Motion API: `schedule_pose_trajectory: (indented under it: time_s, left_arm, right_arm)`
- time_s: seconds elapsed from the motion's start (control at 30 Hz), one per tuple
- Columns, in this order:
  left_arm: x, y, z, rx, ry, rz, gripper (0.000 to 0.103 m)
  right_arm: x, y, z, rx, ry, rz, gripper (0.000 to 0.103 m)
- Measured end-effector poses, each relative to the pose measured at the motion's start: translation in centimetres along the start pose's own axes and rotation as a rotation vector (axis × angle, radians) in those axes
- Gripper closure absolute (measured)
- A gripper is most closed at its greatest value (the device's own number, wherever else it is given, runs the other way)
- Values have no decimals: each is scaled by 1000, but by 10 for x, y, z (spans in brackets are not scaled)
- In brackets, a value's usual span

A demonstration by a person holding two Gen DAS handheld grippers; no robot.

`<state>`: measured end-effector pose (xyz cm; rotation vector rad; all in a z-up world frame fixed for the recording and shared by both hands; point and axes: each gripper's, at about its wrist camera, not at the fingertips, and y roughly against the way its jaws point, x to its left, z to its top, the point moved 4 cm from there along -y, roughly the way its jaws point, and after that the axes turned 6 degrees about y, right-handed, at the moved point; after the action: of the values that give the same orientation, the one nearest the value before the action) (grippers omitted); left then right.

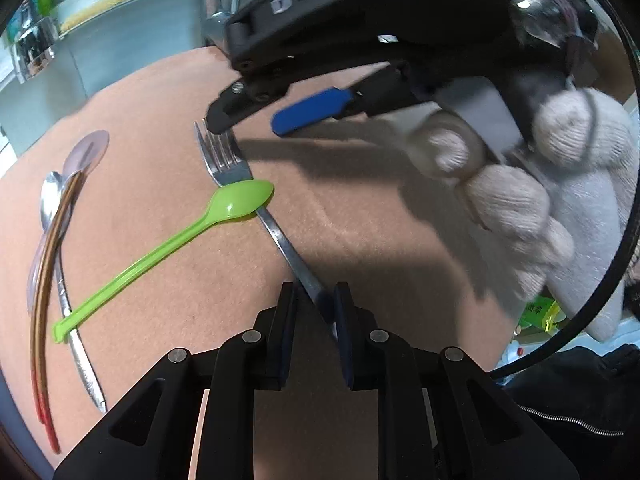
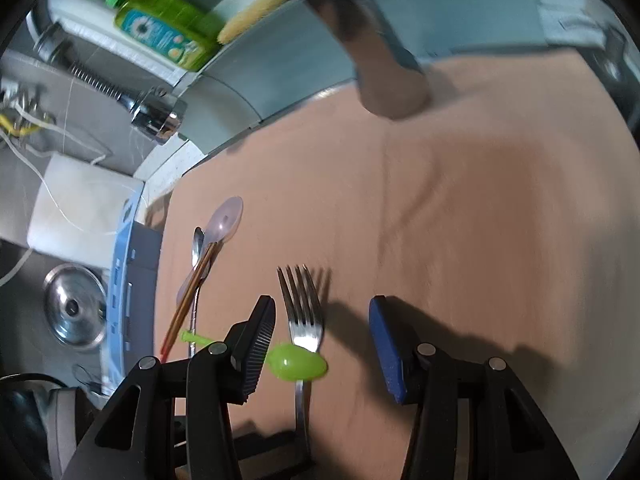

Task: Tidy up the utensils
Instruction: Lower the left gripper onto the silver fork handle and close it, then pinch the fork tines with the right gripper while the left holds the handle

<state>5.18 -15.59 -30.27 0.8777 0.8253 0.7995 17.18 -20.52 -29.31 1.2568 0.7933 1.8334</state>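
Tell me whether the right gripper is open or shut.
Open. The right gripper has its jaws spread wide on either side of the fork, with clear gaps and neither pad touching it.

The left gripper is clamped on a fork handle. The right gripper, held by a gloved hand, gapes, tines between its jaws.

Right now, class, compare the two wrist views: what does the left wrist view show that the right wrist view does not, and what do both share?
Only the left wrist view shows the gloved hand holding the right claw, and the left claw shut on the fork's handle.

Only the right wrist view shows the green bottle, a pot lid and the right claw's open jaws either side of the fork's tines.

Both show the fork, the green spoon lying across it, the chopsticks and the metal spoon.
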Motion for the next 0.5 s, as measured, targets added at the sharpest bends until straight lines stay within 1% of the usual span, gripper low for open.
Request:
schedule_pose_trajectory:
  time_s: [0.07,0.3,0.33,0.37,0.4,0.47,0.5]
  left_arm:
    - [0,0,-1,-4,13,-2,86]
    - [1,3,-7,-16,49,-5,86]
    - [1,7,-14,-18,58,-5,86]
    - [2,7,-15,-18,67,-3,86]
    - [4,9,-18,-17,73,-2,86]
    - [3,11,-20,-12,96,2,86]
    - [2,12,-21,-9,112,4,85]
  right_arm:
    - [4,-5,4,12,43,-33,58]
    - [15,-17,12,31,151,-60,58]
    - [17,-18,12,34,166,-66,59]
    - [18,-18,12,35,178,-71,68]
    - [19,-19,12,44,190,-76,74]
    - [20,-21,12,53,189,-51,85]
    - [20,-21,12,58,183,-42,85]
